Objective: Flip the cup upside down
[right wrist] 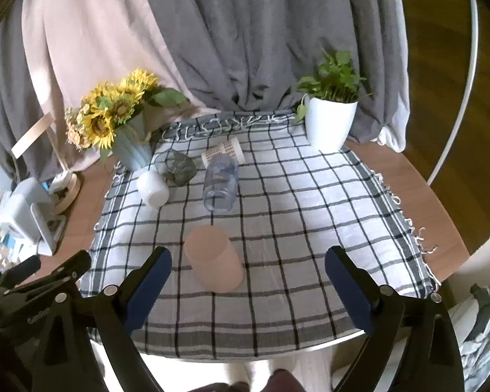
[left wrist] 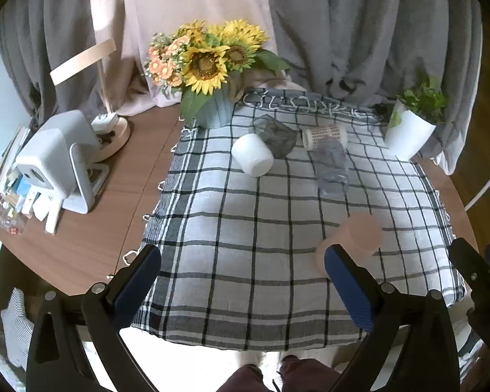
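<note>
Standing on the black-and-white checked cloth (right wrist: 310, 202), the matte peach plastic cup (right wrist: 214, 261) sat nearest the person, just ahead of the right gripper (right wrist: 248, 269), probably set there for easy reach. From its flat, closed-looking top and wider base it appeared already inverted, though I could not be sure, since no opening showed. Both claws were spread wide with nothing between their blue pads; the left gripper (left wrist: 243, 272) hung apart, likely idle. Beyond lay a white cup (left wrist: 253, 154), a clear plastic cup (right wrist: 220, 181), a patterned paper cup (right wrist: 223, 151) and a dark glass tumbler (right wrist: 176, 166), all on their sides.

In the left view, a blue finger (left wrist: 349, 287) cut off the peach cup's lower edge. The tumbler's outline was hard to read, and the round wooden table (right wrist: 408, 183) ran out of frame.
</note>
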Tool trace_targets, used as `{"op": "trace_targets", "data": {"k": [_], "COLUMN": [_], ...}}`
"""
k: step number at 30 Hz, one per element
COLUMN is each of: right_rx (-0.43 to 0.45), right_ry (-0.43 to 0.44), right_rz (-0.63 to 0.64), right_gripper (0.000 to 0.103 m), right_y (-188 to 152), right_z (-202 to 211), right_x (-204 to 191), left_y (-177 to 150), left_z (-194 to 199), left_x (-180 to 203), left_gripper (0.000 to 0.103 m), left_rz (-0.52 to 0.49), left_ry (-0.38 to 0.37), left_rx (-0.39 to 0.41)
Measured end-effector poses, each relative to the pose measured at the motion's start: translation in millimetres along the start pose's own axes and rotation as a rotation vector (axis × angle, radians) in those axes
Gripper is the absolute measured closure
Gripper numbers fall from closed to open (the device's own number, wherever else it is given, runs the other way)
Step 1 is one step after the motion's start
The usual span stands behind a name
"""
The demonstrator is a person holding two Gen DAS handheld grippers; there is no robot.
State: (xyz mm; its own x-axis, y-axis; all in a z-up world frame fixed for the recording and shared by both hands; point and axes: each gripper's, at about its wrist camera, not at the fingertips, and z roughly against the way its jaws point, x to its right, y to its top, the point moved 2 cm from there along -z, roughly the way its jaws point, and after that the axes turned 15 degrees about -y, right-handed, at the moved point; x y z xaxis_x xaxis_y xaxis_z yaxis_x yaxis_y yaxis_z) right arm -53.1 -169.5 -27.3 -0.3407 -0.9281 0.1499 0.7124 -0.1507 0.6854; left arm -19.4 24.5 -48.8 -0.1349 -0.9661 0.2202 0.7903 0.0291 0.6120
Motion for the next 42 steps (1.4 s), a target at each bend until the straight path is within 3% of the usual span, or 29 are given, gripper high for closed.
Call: {"op": "trace_targets", "data": {"k": [17,42], "right_rx": [-0.006,0.006], "right_ry": [-0.025,-0.018], "right_rz": [-0.036,-0.031], "right_gripper": [0.008,0.008], "right_y": [-9,-11], "right_z": [8,18], "right_x": [4,2], "left_y": [1,1], "left_z": [20,26], "left_x": [1,0], "left_gripper": [0.001,0.001], "left_rz": [-0.041,-0.040], "left_ry": [0.020,0.026], "left_rx": [0.066,0.072]}}
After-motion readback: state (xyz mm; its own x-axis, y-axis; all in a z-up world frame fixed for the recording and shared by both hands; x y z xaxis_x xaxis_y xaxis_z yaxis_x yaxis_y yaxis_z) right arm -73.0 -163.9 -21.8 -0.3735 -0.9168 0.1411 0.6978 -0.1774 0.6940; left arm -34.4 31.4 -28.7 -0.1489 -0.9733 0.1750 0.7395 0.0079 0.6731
